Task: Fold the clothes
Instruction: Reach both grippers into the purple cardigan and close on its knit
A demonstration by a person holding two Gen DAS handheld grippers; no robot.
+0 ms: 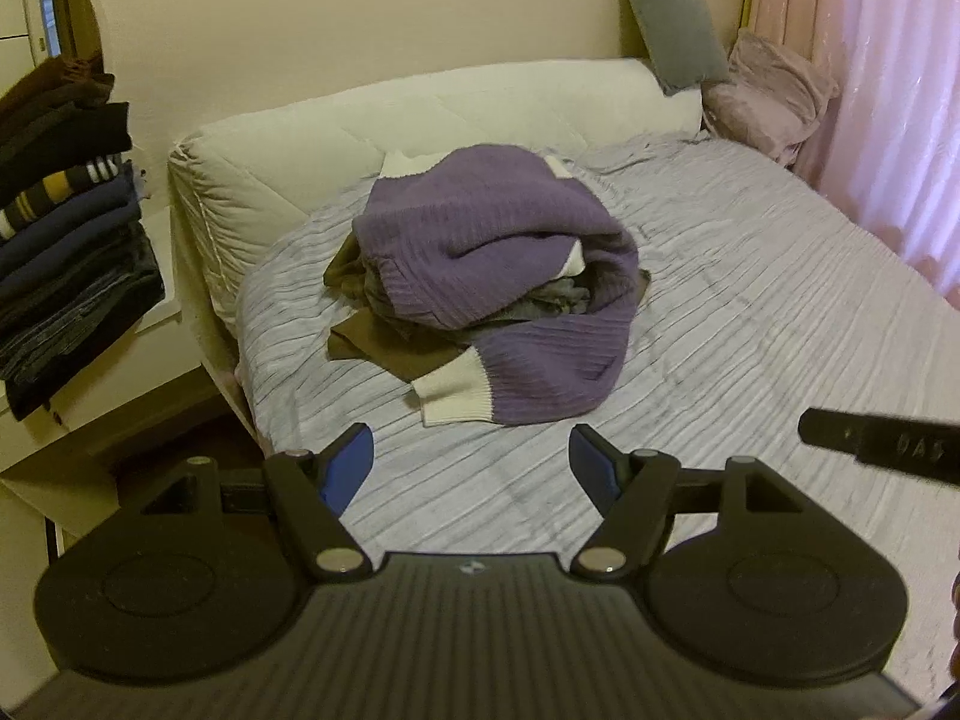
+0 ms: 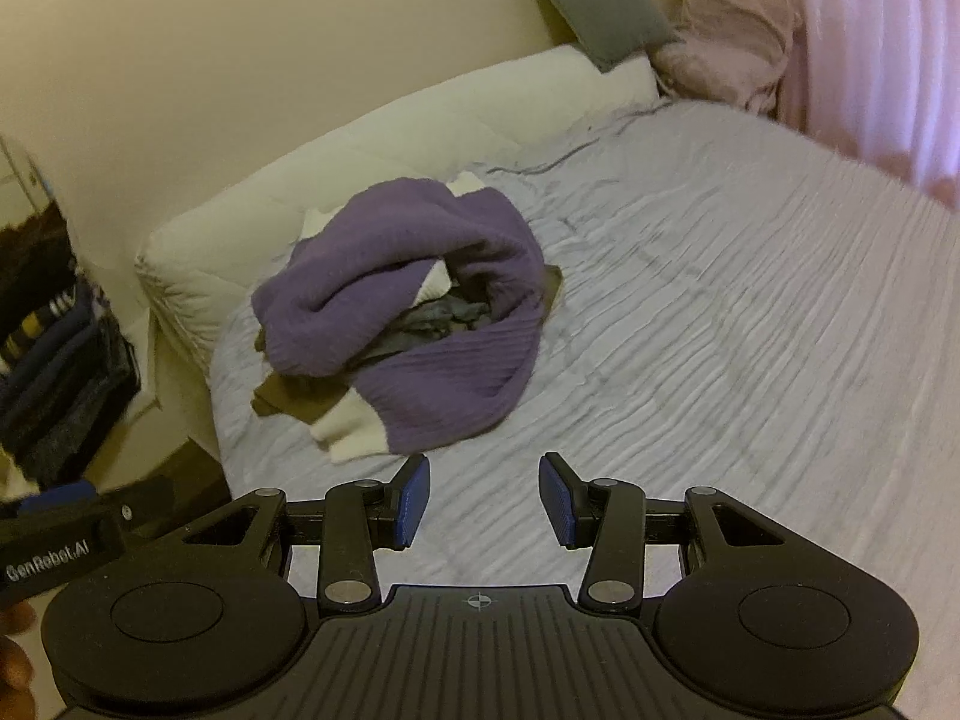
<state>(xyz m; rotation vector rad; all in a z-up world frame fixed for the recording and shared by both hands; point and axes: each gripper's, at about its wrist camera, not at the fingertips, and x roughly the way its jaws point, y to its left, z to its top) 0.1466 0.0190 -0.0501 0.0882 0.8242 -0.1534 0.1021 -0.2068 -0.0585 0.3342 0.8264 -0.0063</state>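
Two tools, left tool (image 1: 471, 459) and right tool (image 2: 483, 492), gaping, empty, over bed (image 1: 750, 312), sweater pile (image 1: 498, 276) ahead, folded stack (image 1: 66, 228) clear only in left view

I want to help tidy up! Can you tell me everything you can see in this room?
sweater: one, purple with cream cuffs, crumpled on top of the heap on the bed
brown garment: one, under the sweater
grey garment: one, inside the heap
bed cover: one, pale lilac, wrinkled
white quilt: one, rolled along the wall
cushions: two, grey and pink, far corner
curtain: pink, beside the bed
folded clothes: dark stack, beside the bed
left claw: open, empty
right claw: open, empty
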